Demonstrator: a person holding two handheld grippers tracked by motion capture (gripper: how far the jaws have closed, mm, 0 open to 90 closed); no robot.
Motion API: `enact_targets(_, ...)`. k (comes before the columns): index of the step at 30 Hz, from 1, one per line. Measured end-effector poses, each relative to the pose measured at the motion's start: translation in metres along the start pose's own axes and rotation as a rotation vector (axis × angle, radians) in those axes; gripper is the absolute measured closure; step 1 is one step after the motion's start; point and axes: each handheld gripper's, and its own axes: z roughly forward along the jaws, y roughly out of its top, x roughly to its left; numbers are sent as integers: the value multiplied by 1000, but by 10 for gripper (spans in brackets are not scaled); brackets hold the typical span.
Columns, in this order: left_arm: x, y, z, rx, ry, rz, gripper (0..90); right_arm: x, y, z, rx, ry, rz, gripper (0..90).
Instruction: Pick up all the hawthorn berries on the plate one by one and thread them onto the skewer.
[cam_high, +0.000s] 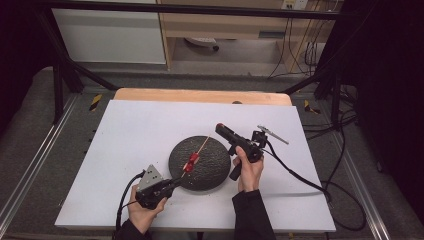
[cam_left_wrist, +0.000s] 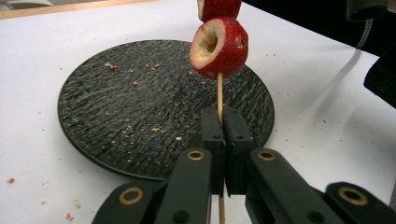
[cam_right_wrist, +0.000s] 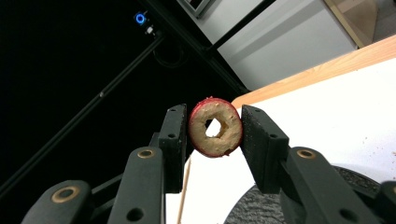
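Left gripper sits at the near edge of the black slate plate, jaws clamped on the near end of a thin wooden skewer. The skewer runs up and away over the plate toward the right gripper. Two red hollowed fruit pieces are threaded on it, about mid-stick, above the plate centre. In the left gripper view the skewer is pinched between the closed pads, the nearer fruit piece just above them, cut face showing a cored hole.

Right gripper is on the far right side of the plate, raised off the table, jaws clamped on another red fruit piece: a ring with a hole through the middle, pale flesh, red skin. The skewer tip is just below-left of it, not touching.

Plate carries crumbs, on a white sheet over the table.
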Motion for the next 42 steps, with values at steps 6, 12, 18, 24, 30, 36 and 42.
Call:
enact_targets(6, -4, 2, 8, -24, -19, -31, 881, 0, 3, 1, -43, 10, 23, 626)
enact_targets(12, -8, 4, 21, -45, -20, -55, 881, 2, 5, -1, -81, 21, 34, 626)
enact_targets(18, -14, 5, 28, -57, -21, -53, 881, 4, 6, -3, -99, 34, 48, 626)
enact_targets(24, -14, 7, 29, -74, -15, -55, 881, 4, 5, -3, -104, 36, 53, 627)
enact_targets(30, -15, 7, 29, -78, -15, -51, 881, 3, 3, -2, -99, 41, 55, 627)
enact_targets(36, -16, 7, 31, -80, -10, -45, 882, 3, 3, -2, -102, 53, 66, 626)
enact_targets(42, -18, 7, 30, -91, -12, -37, 882, 3, 4, -2, -101, 47, 64, 627)
